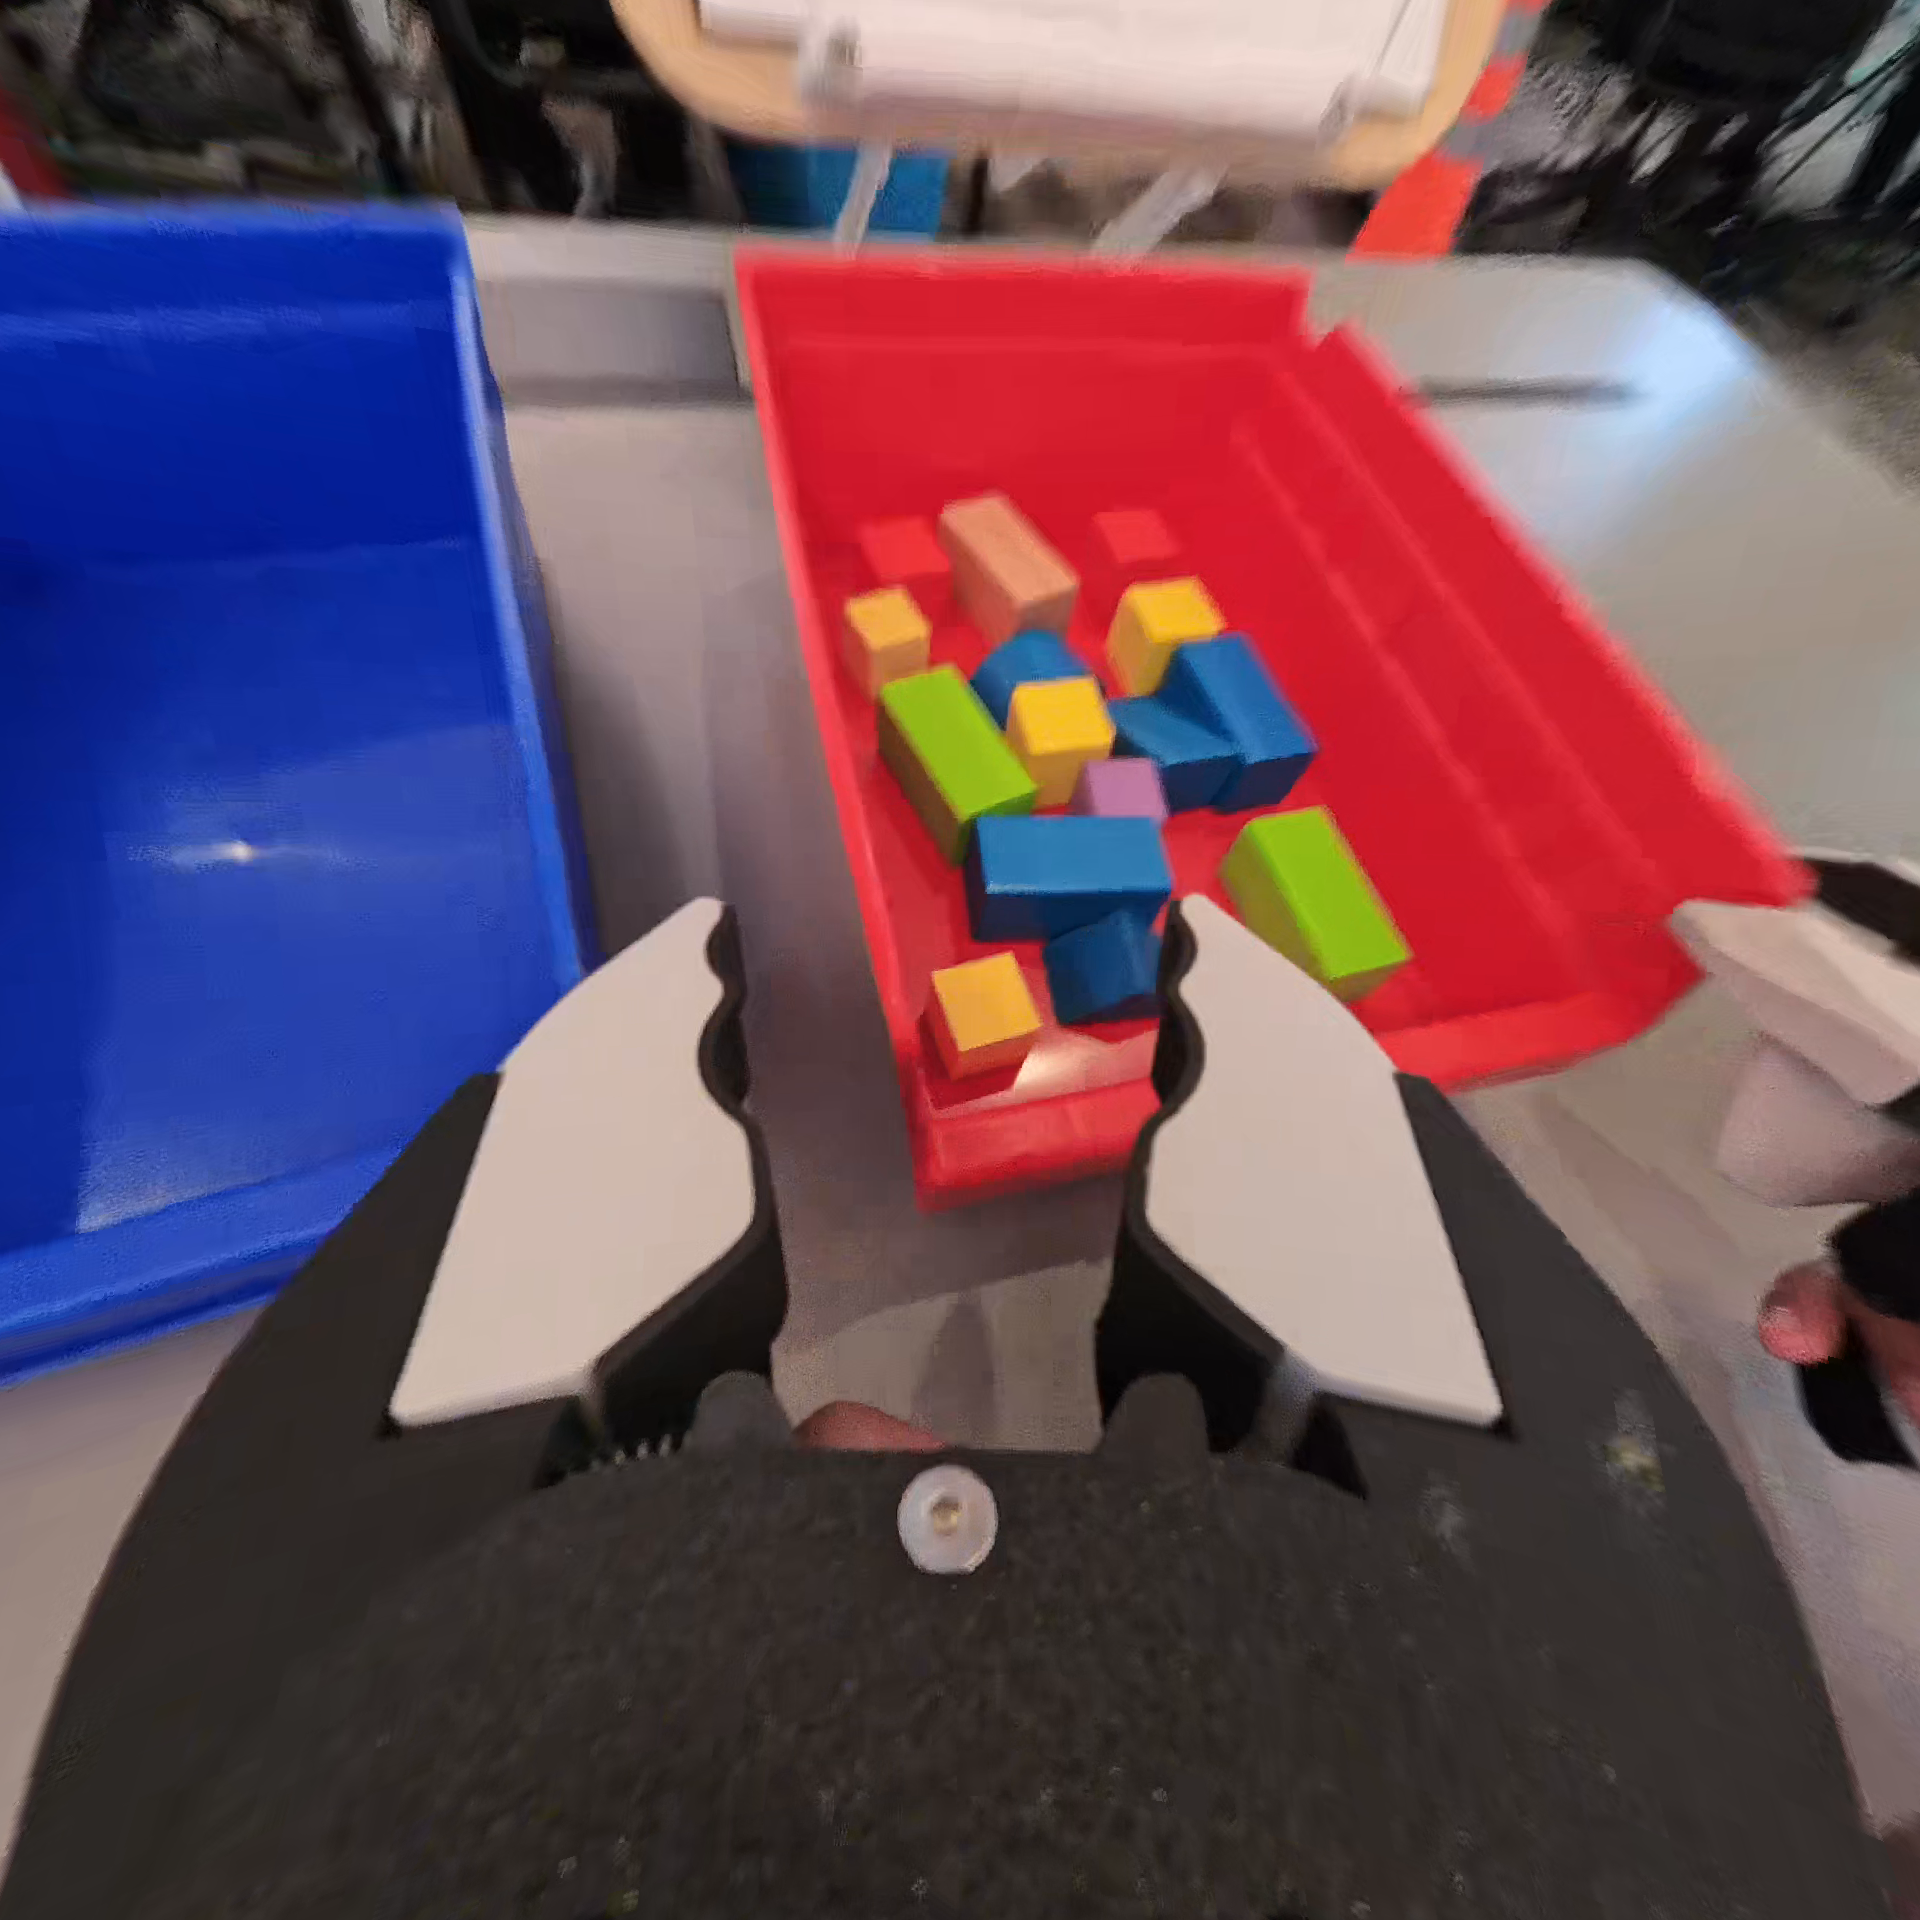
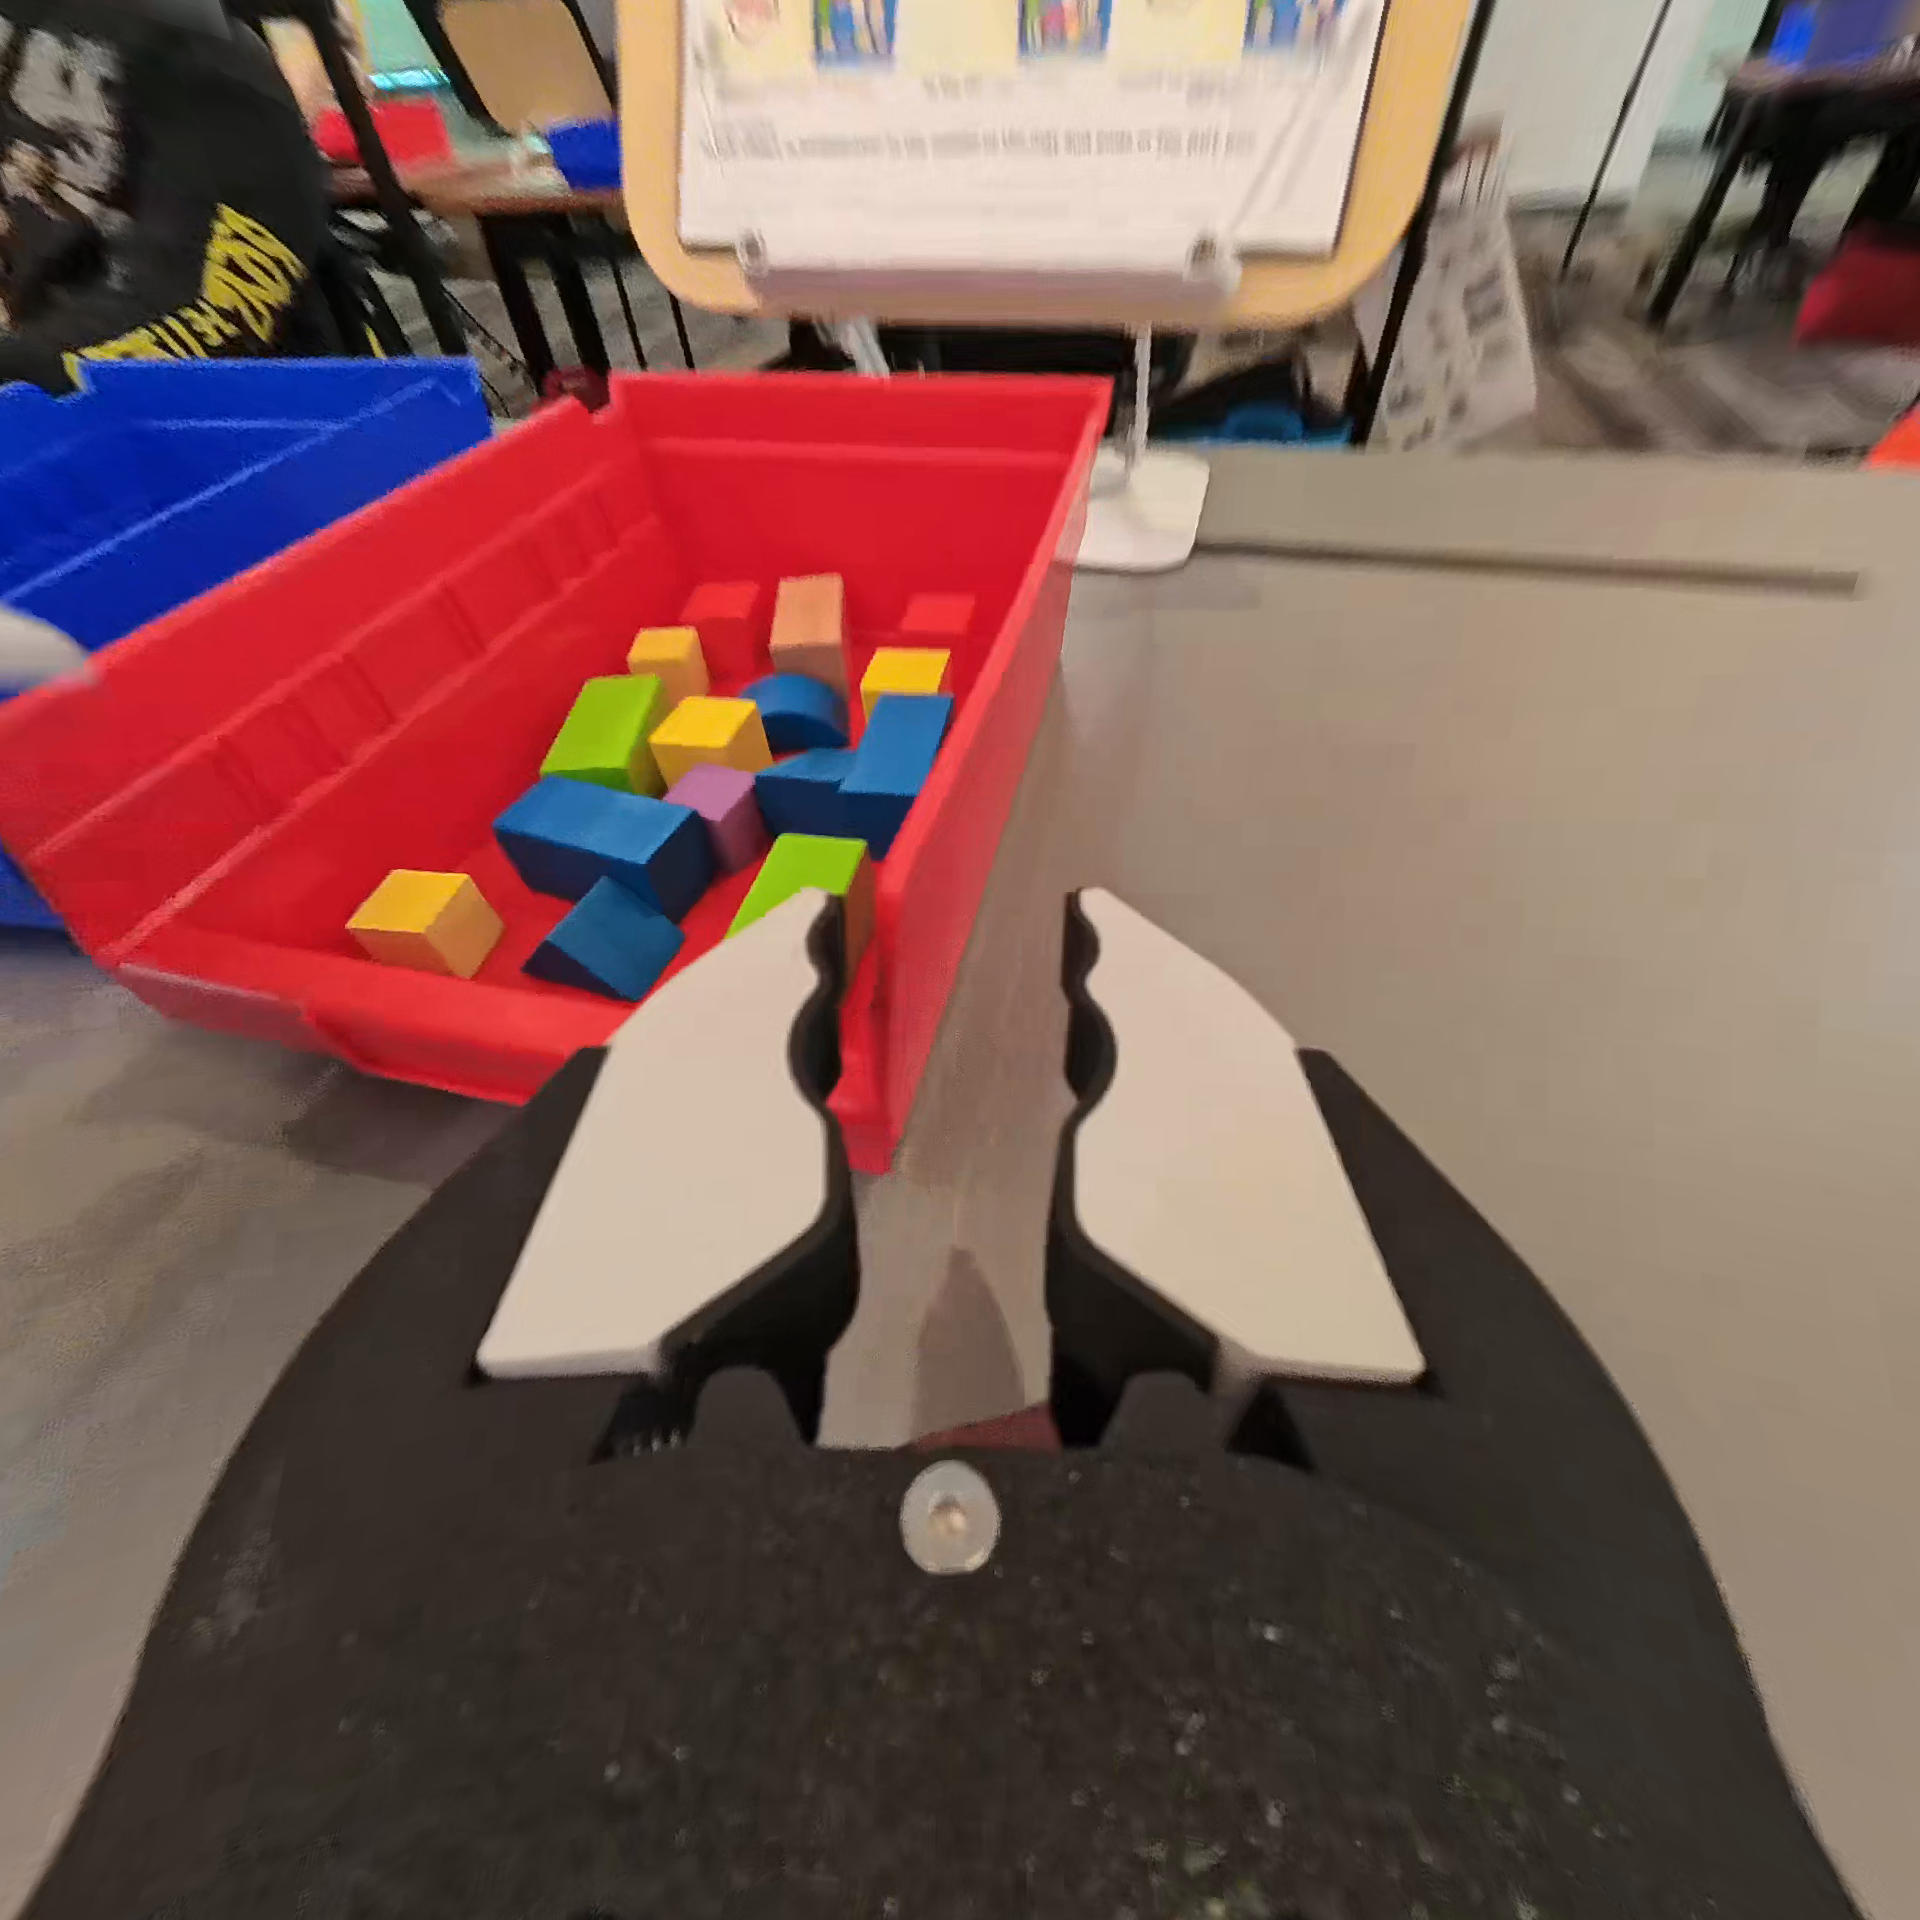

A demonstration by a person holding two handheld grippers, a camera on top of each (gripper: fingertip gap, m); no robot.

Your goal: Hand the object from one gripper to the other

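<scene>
A red bin (image 1: 1403,623) on the grey table holds several wooden blocks: blue (image 1: 1065,868), green (image 1: 1314,899), yellow (image 1: 982,1008), purple and natural wood. My left gripper (image 1: 951,914) is open and empty, above the table at the bin's near left corner. My right gripper (image 2: 951,909) is open and empty, over the table beside the bin's near right corner (image 2: 883,1091). The same blocks show in the right wrist view, with a blue one (image 2: 603,831) and a yellow one (image 2: 426,920) near the front. The right gripper's pale finger (image 1: 1808,987) shows at the right edge of the left wrist view.
An empty blue bin (image 1: 208,727) stands left of the red one, also in the right wrist view (image 2: 208,468). A stand with a printed sheet (image 2: 1018,156) rises behind the table. A person in dark clothing (image 2: 135,177) is at the back left. Bare table (image 2: 1507,831) lies to the right.
</scene>
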